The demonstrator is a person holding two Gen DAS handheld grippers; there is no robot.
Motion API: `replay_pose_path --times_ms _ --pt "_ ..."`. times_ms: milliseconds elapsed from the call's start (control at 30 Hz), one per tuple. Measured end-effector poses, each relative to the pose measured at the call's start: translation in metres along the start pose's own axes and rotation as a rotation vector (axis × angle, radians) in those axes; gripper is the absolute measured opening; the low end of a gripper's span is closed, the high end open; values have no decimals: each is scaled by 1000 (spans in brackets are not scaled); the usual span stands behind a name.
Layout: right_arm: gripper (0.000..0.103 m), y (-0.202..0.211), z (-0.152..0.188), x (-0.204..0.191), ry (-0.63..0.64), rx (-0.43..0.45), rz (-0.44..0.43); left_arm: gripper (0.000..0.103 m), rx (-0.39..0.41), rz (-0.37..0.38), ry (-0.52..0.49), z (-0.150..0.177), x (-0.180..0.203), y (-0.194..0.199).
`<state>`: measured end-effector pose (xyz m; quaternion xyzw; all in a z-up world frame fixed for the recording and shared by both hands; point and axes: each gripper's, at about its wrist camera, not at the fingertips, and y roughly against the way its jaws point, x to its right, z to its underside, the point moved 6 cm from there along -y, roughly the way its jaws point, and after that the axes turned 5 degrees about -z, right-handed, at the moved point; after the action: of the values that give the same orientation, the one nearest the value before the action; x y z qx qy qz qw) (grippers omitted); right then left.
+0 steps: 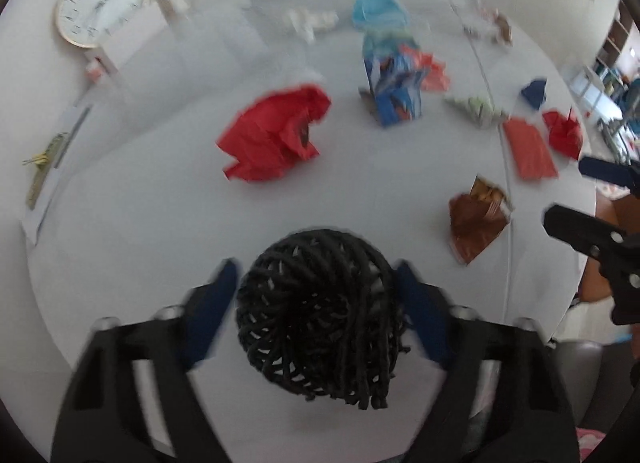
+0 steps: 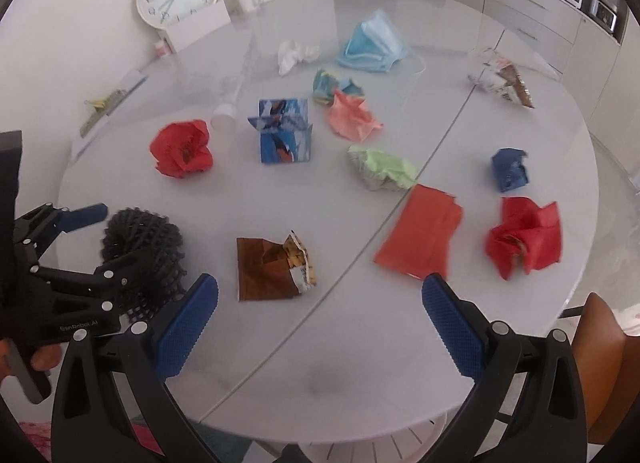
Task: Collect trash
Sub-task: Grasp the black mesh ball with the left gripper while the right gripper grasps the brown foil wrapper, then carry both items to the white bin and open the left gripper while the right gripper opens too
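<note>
Left gripper (image 1: pixel 316 303): jaws about halfway in, straddling the black woven basket (image 1: pixel 320 319) at lower centre of the left wrist view. We cannot tell through the blur whether the pads actually press the weave. Risk: the open weave may flex or the basket roll out if the pads catch only its rounded flank. We see nothing inside the basket from either view.

On the white table (image 2: pixel 280 199), left to right in the right wrist view: red crumpled paper (image 2: pixel 182 149), blue printed carton (image 2: pixel 282 135), brown snack wrapper (image 2: pixel 272 267), green wad (image 2: pixel 382 169), flat red packet (image 2: pixel 420 233), red paper ball (image 2: pixel 524 239). The carton looks empty.

Right gripper (image 2: pixel 320 327): wide open at lower centre, holding nothing, nearest the brown snack wrapper. Risk: its torn end could spill crumbs.
</note>
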<state>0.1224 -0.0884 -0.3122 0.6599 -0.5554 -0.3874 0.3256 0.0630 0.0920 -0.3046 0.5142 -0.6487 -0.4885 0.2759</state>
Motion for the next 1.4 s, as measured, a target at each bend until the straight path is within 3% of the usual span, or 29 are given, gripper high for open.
replay_pose_path --times_ms 33,67,267,400,500,633,700,1000,1167,1400 --pt "101 -6 -1 -3 5 -4 2 50 -17 4 -1 2 -1 -4" --pt "101 -12 -3 -6 10 -10 2 43 -34 -1 -3 3 -2 -9" --pt "98 -42 -10 -21 56 -32 48 37 -31 60 -29 0 -13 -7" --pt "77 -61 -5 -27 69 -90 50 37 -36 94 -29 -3 -22 -4" --pt "53 -64 1 -27 87 -102 70 36 -31 90 -39 -8 -26 -4" --pt "47 -60 3 -26 74 -95 33 36 -13 95 -50 -13 -29 -2" --pt "36 -54 2 -23 57 -92 14 36 -5 102 -53 -14 -29 -1" --pt "36 -12 15 5 -54 -54 -54 35 33 132 -106 -16 -9 24" --pt "36 39 41 30 -66 -12 -36 35 70 243 -183 -12 35 67" --pt "37 100 105 95 -124 -3 63 36 48 430 -323 22 140 104"
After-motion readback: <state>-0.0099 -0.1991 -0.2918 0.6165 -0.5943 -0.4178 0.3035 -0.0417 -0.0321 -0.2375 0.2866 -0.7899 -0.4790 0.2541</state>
